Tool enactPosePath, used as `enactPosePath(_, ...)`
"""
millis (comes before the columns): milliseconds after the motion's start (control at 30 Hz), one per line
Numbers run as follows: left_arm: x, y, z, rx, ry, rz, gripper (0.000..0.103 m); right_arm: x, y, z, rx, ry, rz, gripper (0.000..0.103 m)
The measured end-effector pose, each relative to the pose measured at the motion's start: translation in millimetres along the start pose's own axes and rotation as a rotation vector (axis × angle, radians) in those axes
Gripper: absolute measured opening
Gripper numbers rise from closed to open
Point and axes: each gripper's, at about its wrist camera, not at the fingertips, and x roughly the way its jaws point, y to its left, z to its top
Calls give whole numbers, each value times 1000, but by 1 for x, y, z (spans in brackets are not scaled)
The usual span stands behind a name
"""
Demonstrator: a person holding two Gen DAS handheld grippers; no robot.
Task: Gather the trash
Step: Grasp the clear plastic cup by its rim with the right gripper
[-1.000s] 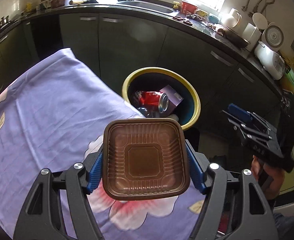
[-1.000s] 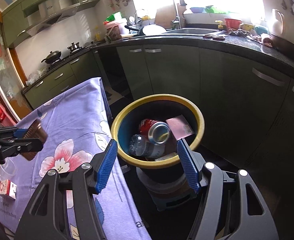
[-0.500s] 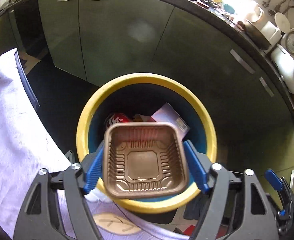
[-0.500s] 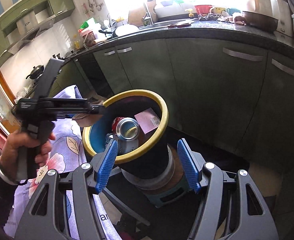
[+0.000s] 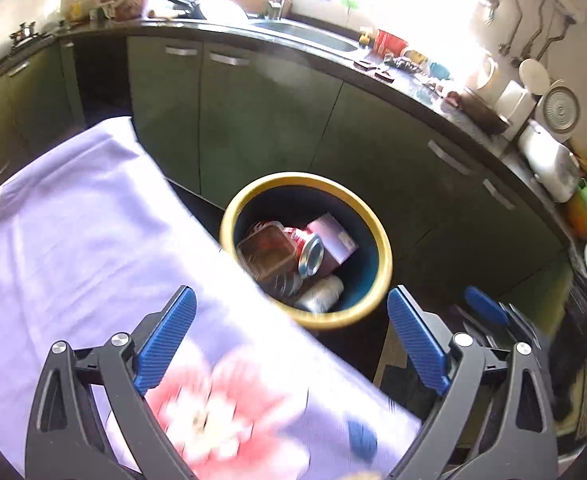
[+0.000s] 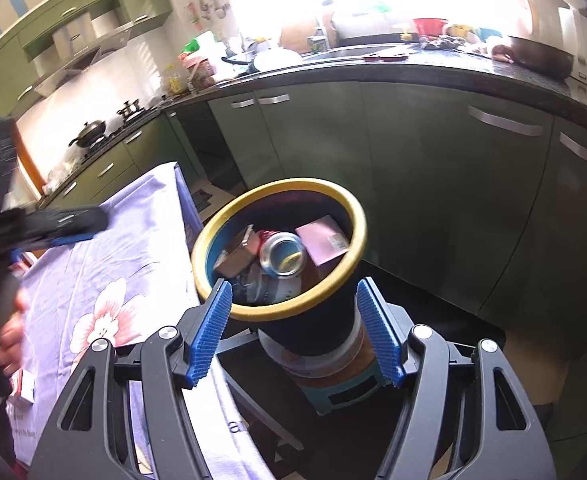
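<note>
Left gripper (image 5: 289,338): jaws opening, nothing between them.
Brown tray (image 5: 264,255): in the bin (image 5: 377,224), at 12 o'clock from the fingers, perhaps tipped.
Right gripper (image 6: 297,332): open, empty.

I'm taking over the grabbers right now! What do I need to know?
Left gripper: jaws opening, nothing between them, above the purple tablecloth.
Right gripper: open, empty, pointed at the bin.
Done: the brown tray lies in the bin with a red can, a pink box and a plastic bottle.
Left: a small carton lies on the tablecloth's near edge. Bin it.
</note>
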Motion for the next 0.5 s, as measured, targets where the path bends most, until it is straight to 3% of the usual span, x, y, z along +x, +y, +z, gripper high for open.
enactPosePath(200, -86, 26, -59, -25, -107, 64, 94, 1, 30, -2, -72, 11, 16, 65)
enactPosePath(333, -141, 52, -103, -53, -189, 154, 96, 8, 52, -4, -124, 39, 33, 65)
enactPosePath(500, -199, 100, -161, -181, -221, 253, 96, 21, 102, -10, -228, 106, 168, 65)
